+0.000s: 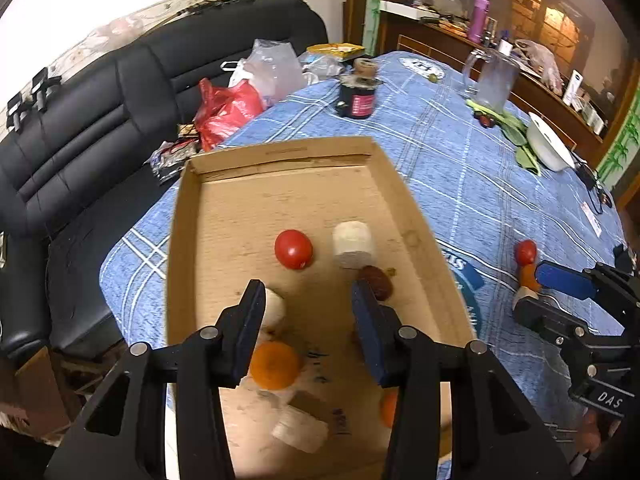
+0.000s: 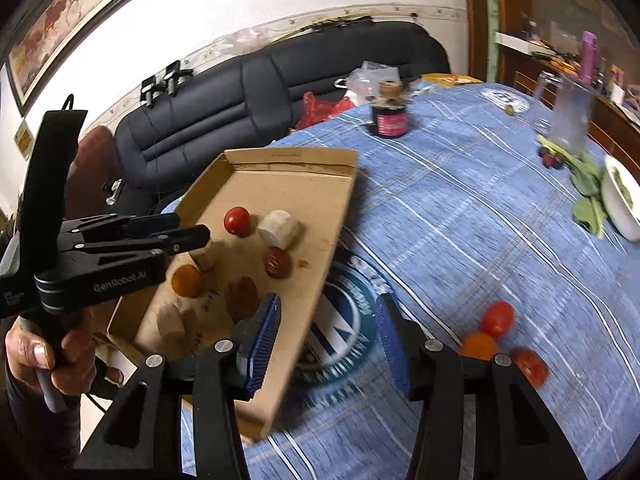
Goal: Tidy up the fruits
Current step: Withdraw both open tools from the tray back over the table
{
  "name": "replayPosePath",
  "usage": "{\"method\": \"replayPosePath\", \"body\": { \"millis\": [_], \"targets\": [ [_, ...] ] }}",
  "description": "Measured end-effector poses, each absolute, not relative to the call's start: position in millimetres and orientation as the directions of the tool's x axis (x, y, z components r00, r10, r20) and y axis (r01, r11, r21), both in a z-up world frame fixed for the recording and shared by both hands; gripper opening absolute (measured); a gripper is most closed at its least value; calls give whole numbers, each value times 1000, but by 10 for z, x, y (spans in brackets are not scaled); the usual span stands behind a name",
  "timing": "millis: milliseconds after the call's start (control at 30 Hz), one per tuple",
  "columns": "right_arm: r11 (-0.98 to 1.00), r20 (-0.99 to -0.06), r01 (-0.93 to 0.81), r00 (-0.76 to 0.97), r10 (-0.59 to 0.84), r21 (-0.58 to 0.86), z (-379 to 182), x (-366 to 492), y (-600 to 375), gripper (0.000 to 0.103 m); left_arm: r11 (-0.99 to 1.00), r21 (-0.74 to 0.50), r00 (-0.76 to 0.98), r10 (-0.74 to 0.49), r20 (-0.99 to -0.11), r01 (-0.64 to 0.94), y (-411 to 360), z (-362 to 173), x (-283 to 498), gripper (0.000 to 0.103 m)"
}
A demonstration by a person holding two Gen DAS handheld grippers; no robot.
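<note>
Hovering over shallow brown cardboard tray (image 1: 280, 192) w/ fruit inside, left hand-held gripper (image 1: 308, 300) spread, empty. Right hand-held gripper (image 2: 328, 336) also spread, empty; loose red/orange cherry tomatoes (image 2: 498, 318) on blue checked table (image 2: 460, 220) may roll if nudged.

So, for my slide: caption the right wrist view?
Open right gripper above blue checked tablecloth, beside brown cardboard tray holding fruit.
</note>
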State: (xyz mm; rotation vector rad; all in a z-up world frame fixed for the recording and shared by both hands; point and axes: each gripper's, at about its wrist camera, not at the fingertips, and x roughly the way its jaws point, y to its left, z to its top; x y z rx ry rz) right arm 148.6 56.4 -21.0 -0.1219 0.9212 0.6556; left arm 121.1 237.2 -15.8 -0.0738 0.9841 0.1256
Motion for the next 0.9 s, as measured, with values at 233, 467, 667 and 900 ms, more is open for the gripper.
{"method": "replayPosePath", "body": {
  "millis": [233,467,667,900],
  "targets": [
    [841,-779,-512,451,435,173,-258,1420,101,50,996,-12,550,38,-834,-86,2092,-128,1196,43],
    [876,-783,-447,474,403,181,-309,1376,-325,51,999,-27,547,-8,-837,-26,1780,-112,1187,43],
    [890,-785,-414,480,392,192,-367,1380,-534,51,998,-54,539,-64,-840,34,1514,-115,1189,43],
    [904,-793,-383,482,372,191,-457,1406,-729,51,992,-66,512,-112,-851,107,1160,-186,1213,43]
  ]
}}
